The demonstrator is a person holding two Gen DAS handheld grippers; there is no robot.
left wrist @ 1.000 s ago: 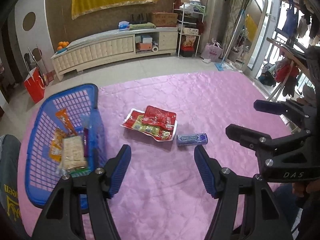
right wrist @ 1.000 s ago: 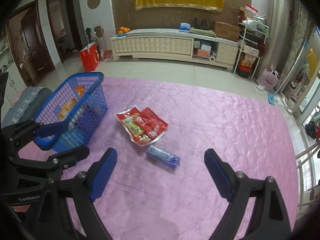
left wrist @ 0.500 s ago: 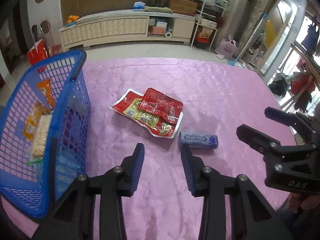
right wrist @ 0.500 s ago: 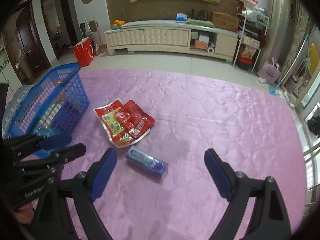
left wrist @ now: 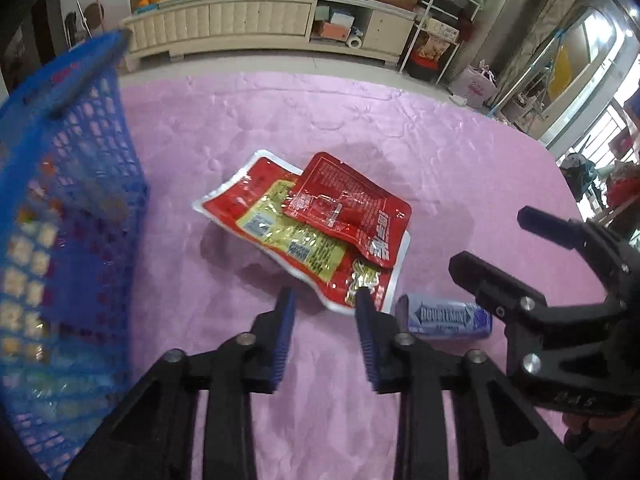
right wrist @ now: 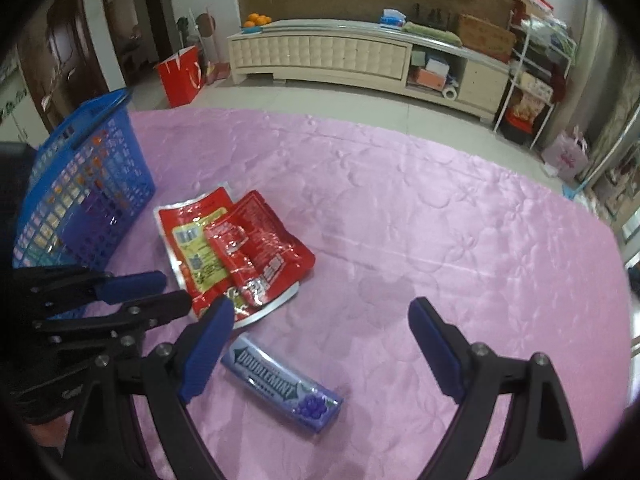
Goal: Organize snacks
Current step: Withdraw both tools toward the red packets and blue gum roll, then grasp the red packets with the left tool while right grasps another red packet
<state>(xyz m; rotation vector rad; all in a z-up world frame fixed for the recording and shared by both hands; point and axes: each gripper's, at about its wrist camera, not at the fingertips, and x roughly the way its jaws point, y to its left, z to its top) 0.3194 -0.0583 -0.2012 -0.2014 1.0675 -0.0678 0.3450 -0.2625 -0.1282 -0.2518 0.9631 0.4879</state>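
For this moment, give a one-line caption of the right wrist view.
Open right gripper above purple gum pack; red snack packets and blue basket on pink cloth.

The left hand-held gripper [left wrist: 325,300] is lower now, jaws just narrowed around nothing, at the red packets [left wrist: 320,224]; the right hand-held gripper [right wrist: 320,316] is nearer the gum pack [right wrist: 282,394].

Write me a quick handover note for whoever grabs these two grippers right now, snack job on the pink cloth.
Left gripper: empty, jaws just been narrowing, tips at the near edge of the red packets; nothing pinched yet.
Right gripper: wide open, empty, over the gum pack.
Things: two overlapping red packets mid-cloth, gum pack lying flat beside them, blue basket at the left edge of the pink cloth.
Done: several snacks already in the basket.
Left: red packets and gum pack still out on the cloth, presumably bound for the basket.
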